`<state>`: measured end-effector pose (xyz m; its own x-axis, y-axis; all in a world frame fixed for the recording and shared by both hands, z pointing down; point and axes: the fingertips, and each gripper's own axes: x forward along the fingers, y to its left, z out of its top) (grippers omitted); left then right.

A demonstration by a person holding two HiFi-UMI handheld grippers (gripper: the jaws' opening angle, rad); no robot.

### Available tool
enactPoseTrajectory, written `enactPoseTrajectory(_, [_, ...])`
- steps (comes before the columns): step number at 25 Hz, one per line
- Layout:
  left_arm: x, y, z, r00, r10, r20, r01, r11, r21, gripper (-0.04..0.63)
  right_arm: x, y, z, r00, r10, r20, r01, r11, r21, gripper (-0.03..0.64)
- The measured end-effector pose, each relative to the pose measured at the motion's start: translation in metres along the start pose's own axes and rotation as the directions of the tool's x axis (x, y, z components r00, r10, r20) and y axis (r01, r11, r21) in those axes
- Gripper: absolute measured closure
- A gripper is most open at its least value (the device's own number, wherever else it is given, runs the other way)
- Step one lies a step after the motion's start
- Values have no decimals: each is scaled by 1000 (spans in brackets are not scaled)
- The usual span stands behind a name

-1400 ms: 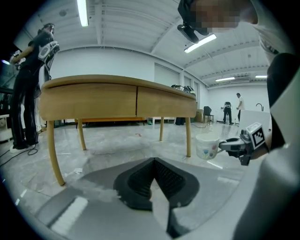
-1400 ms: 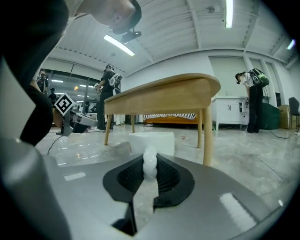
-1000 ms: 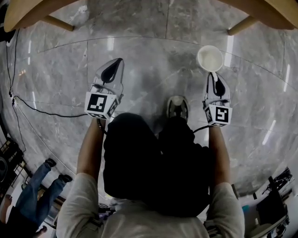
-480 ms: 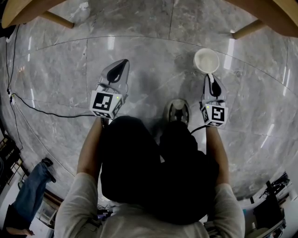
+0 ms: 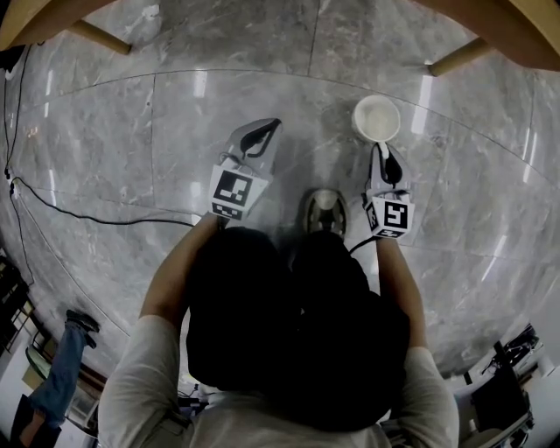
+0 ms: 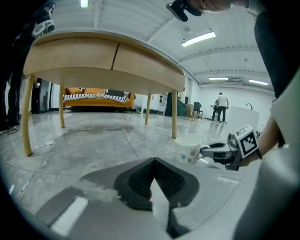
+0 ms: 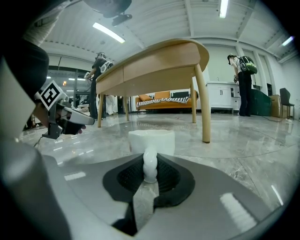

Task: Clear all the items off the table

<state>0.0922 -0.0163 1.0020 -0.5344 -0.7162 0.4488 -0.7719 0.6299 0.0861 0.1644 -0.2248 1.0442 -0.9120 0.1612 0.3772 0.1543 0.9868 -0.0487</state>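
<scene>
In the head view a white mug (image 5: 377, 117) stands upright at the tip of the right gripper (image 5: 383, 150), low over the grey marble floor (image 5: 105, 131) (touching it or not, I cannot tell), its mouth showing a plain white inside. The left gripper view shows small coloured motifs on its side, and the left gripper (image 6: 152, 161) clenched, pads meeting. In the right gripper view the jaws grasp the mug's twisted handle (image 7: 150, 164), short of the wooden counter (image 7: 159, 63).

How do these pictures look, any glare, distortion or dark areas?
Head view: dim, fisheye-bent, glare streaking the floor. Left gripper view: brighter, the table bowed, black corners. Right gripper view: the mug sharp, ceiling lights blown out.
</scene>
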Motion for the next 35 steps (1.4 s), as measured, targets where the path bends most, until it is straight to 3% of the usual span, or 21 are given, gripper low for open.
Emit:
enactPoseTrajectory(12, [10,-16,-27,999,10,-33,-10,1000,6,574,5,3,-23,999,-13,-37,12,1000,-27,553])
enactPoseTrajectory(14, [7,-13,-29,999,20,-35,-20,1000,-3,575,4,5,-22,999,9,-39,-10,1000,-29,389])
enactPoseTrajectory(18, [-5,-5,-23,998,43,-36,-44,999,-13,575,-10,8,-18,997,42,-70,-47,996,-75,377])
enactPoseTrajectory(21, [-20,7,-8,996,87,-33,-89,995,-42,574,-30,-3,-6,995,9,-104,-20,995,-98,380])
enactPoseTrajectory(22, [-27,9,0,994,104,-33,-105,993,-52,574,-38,-8,2,993,-9,-116,-3,995,-104,395])
enactPoseTrajectory(26, [-55,14,44,989,144,-28,-145,988,-54,574,-64,-29,53,988,-69,-139,54,992,-112,591])
enactPoseTrajectory(27, [-62,14,56,988,152,-31,-153,987,-55,575,-67,-33,71,988,-70,-141,55,992,-111,611])
enactPoseTrajectory(35, [-141,15,159,965,248,-86,-257,959,-118,574,-65,-3,246,987,116,-111,-133,978,-158,611])
